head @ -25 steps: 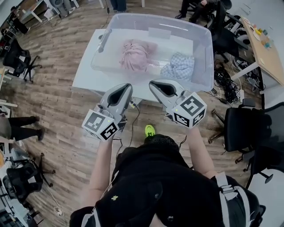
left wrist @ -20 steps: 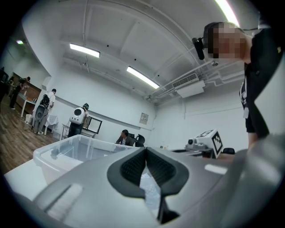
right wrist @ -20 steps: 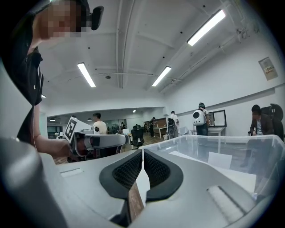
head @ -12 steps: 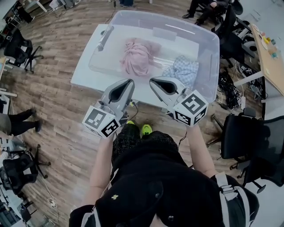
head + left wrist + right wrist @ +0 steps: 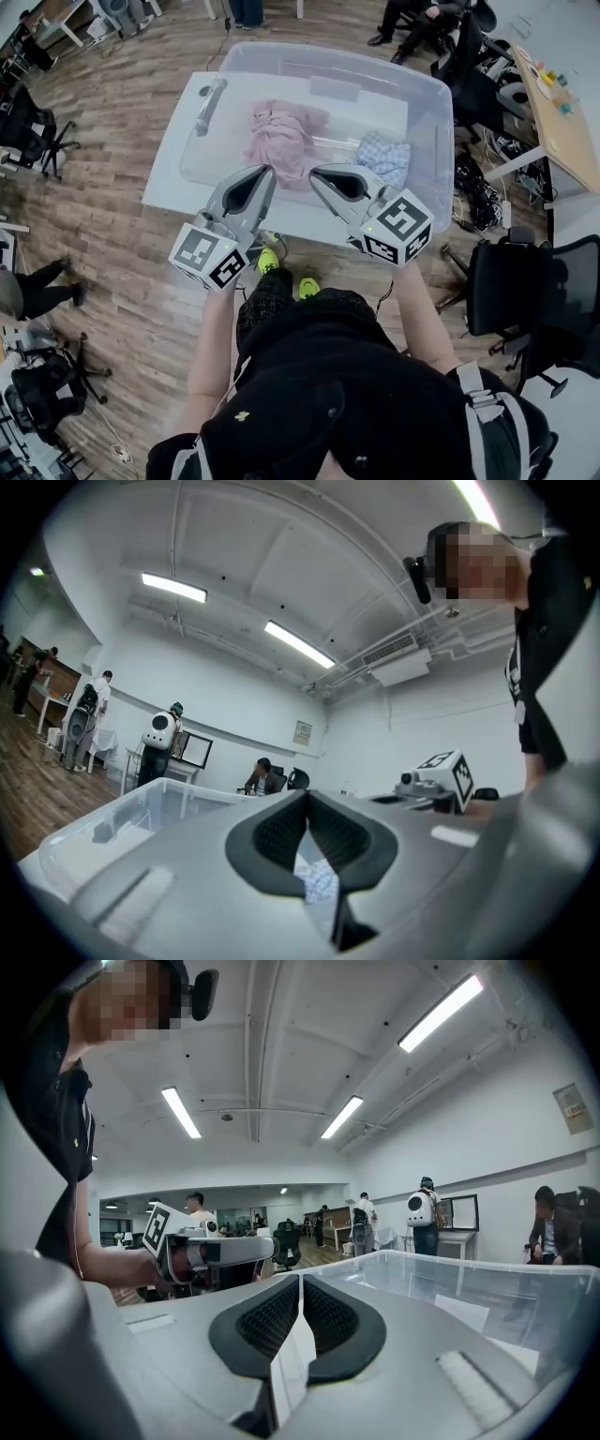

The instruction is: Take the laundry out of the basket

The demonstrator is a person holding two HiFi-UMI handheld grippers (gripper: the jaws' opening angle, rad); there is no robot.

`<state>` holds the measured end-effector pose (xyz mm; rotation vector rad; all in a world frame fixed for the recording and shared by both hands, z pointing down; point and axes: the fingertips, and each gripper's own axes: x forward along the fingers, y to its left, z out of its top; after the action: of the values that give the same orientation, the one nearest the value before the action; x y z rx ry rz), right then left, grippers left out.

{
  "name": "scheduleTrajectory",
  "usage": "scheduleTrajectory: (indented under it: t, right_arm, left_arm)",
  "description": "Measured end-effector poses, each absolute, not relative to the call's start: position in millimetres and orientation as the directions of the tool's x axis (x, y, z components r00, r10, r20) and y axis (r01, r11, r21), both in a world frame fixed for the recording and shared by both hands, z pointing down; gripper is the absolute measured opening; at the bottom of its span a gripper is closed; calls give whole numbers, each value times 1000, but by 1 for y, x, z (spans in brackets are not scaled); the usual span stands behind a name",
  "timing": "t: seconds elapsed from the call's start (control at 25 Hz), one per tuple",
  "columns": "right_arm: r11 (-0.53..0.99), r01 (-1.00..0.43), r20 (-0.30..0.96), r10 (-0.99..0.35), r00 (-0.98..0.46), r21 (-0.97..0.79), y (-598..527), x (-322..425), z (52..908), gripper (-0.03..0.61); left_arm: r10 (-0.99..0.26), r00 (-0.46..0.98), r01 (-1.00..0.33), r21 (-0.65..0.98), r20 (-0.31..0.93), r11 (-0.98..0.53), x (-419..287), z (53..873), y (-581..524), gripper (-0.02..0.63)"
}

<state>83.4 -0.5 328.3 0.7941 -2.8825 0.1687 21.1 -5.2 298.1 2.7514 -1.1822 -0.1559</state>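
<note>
Clear basket (image 5: 281, 54) on table (image 5: 171, 173): pink garment (image 5: 279, 139) mid-floor & checked cloth (image 5: 386, 157) in near-right corner are left inside; L gripper (image 5: 265, 172) & R gripper (image 5: 316, 174), both clenched on nothing, are now brought nearer its near wall, so pick-up is judged imminent.

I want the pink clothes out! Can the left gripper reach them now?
Probably yes: the basket has no lid and nothing covers the pink clothes. The left gripper, jaws shut, must first clear the basket's near wall.

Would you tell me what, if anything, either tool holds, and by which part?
Nothing is held; the left tool and right tool are both shut and empty.
</note>
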Motion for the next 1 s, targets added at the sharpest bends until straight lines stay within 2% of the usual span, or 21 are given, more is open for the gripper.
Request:
scheduleTrajectory:
  t: [0.64, 1.0]
  right_arm:
    - [805, -593, 206, -576, -791, -28, -89, 30, 314, 25]
    - [774, -633, 266, -613, -744, 14, -130, 3, 323, 39]
  left_arm:
    - [-636, 768, -614, 194, -81, -765, -15, 284, -97, 8]
    - [-575, 813, -545, 226, -94, -808, -29, 287, -140, 8]
